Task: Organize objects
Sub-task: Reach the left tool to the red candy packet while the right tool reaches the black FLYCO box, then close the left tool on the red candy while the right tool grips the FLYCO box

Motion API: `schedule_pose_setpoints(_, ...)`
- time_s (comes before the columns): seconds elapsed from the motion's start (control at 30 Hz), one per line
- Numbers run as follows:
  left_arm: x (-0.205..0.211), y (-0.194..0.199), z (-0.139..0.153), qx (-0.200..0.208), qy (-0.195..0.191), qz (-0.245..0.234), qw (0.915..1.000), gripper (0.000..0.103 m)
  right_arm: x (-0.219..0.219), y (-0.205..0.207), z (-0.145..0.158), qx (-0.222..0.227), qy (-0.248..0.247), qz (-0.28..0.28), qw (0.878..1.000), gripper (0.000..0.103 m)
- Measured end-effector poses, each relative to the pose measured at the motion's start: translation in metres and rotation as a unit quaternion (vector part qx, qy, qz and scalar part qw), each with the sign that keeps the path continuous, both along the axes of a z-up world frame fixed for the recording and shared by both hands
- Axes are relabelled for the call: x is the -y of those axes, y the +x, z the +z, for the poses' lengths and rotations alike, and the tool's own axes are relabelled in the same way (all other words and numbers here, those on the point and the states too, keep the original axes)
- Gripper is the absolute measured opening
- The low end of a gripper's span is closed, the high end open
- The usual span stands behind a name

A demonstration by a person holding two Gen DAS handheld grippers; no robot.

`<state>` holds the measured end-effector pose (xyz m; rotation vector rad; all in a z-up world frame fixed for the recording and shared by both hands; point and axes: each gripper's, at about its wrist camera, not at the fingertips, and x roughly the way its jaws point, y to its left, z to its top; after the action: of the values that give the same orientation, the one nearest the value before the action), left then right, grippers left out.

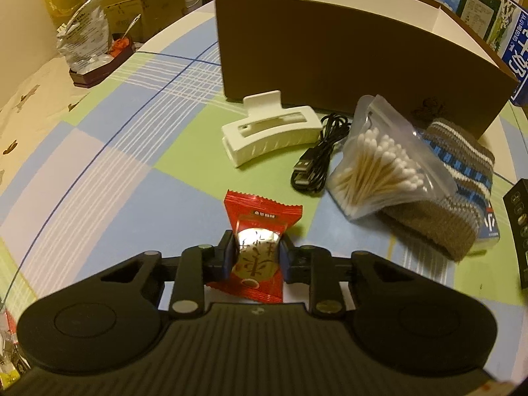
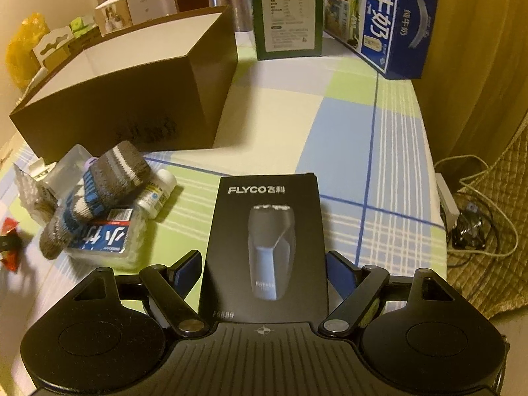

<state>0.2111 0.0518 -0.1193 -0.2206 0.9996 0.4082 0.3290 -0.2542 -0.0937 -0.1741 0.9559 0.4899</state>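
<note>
- The left gripper (image 1: 257, 257) is squeezed in tight on a red candy packet (image 1: 259, 247). The two blue pads press the fat middle of the packet from both sides, and I think that is the best spot, because the thin crinkly ends would slip out.
- The packet's far end sticks out past the fingers toward the other things. I cannot tell if it is lifted off the checked tablecloth (image 1: 115, 151) or touching it.
- The right gripper (image 2: 264, 267) has its jaws spread wide with nothing held. A black shaver box (image 2: 267, 241) lies flat between them. The fingers stand on each side of the box and do not touch it, so it looks ready to close on the long sides.
- A bit farther from the candy lie a white hair claw (image 1: 270, 132), a coiled black USB cable (image 1: 316, 155) and a clear bag of cotton swabs (image 1: 379, 165). The bag leans on a striped knit sock (image 1: 462, 178).
- In the right view the sock lies over a tissue pack (image 2: 105, 234), with a small white bottle (image 2: 158, 194) just beside it. They sit in a messy heap, so these things still need sorting.
- Behind them all stands a big brown box (image 1: 346, 59). Its top is open and the white inside that shows looks bare. I think the things should go in there, so it stands close to the pile.
- Farthest away, a blue milk carton box (image 2: 396, 23) and a green box (image 2: 287, 13) stand at the table's back edge.
</note>
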Motion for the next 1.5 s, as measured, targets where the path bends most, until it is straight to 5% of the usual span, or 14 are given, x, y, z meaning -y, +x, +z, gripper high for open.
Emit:
schedule_pose_setpoints(0.6,-0.024,-0.031,0.043,0.025,-0.014,-0.025,0.9993,0.022,-0.017,0.012,-0.018,-0.007,-0.052,-0.01,0.999,0.076)
schedule_pose_setpoints(0.97,-0.044,0.002,0.082,0.067,-0.031,-0.107,0.9915,0.022,-0.016,-0.021,0.02,-0.061,0.044,-0.078,0.994,0.076)
schedule_pose_setpoints(1.5,-0.053,0.102,0.125,0.125,-0.032,-0.166,0.9777,0.022,-0.118,0.018,0.106,0.022,0.128,0.004,0.992,0.076)
